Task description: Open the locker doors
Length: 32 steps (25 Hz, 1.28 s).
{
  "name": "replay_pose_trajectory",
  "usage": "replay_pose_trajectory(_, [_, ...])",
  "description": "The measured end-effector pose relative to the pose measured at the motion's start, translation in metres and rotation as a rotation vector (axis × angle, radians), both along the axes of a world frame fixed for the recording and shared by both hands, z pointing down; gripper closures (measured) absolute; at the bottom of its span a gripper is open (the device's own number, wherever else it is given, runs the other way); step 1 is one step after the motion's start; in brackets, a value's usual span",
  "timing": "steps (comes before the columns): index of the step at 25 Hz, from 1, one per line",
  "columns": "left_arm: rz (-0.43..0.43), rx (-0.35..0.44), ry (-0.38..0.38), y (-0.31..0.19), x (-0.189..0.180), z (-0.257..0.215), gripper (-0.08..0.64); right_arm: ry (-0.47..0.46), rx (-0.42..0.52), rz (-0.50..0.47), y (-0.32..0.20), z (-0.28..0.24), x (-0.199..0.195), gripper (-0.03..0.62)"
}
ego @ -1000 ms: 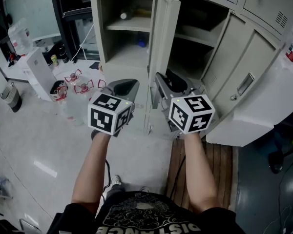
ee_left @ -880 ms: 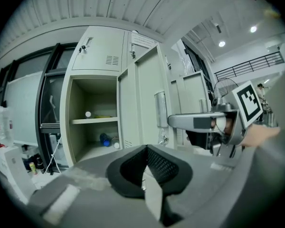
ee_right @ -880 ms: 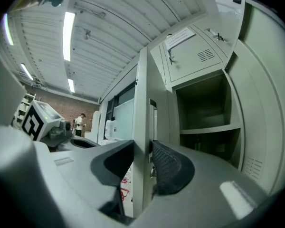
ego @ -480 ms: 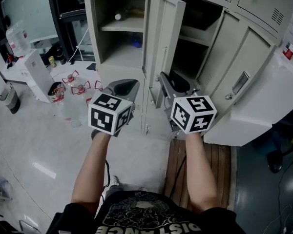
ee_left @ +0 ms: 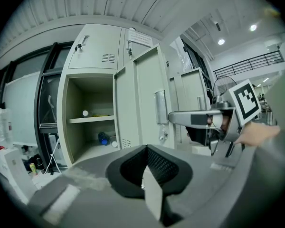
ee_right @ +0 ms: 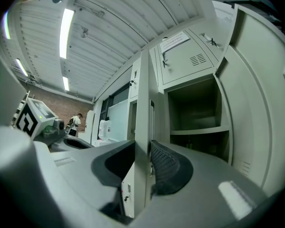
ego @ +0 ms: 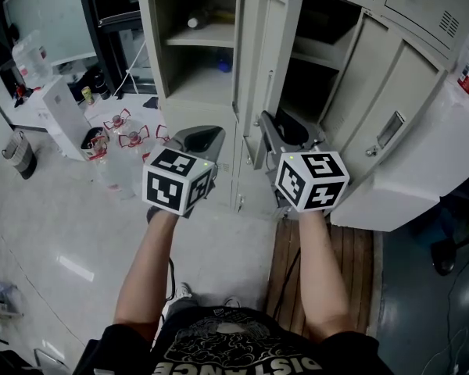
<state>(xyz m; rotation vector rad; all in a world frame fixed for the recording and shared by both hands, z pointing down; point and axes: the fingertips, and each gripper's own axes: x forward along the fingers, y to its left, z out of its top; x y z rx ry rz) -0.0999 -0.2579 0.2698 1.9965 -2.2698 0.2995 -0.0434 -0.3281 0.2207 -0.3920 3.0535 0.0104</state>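
Locker door (ego: 272,61), the middle one of the beige locker bank (ego: 422,22), stands swung out, edge toward the person, between two open compartments. The right hand-held gripper (ego: 275,131) has just been closing its jaws and clamps the door's free edge (ee_right: 141,127), the panel running up between its pads. The left hand-held gripper (ego: 197,139) hangs beside it, clear of the locker, jaws together and empty. A blue bottle (ego: 225,62) lies in the left compartment.
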Motion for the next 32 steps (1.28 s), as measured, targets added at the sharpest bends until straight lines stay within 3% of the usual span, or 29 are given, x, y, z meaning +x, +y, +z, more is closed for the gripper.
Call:
replay_pose_trajectory(21, [0.121,-0.012,0.018,0.062,-0.054,0.009,0.557,0.018,-0.026,0.275,0.035,0.009,0.003,0.48])
replay_pose_trajectory(32, [0.205,0.0,0.05,0.104,-0.079,0.018,0.557,0.058,-0.035,0.353,0.095,0.027,-0.014,0.482])
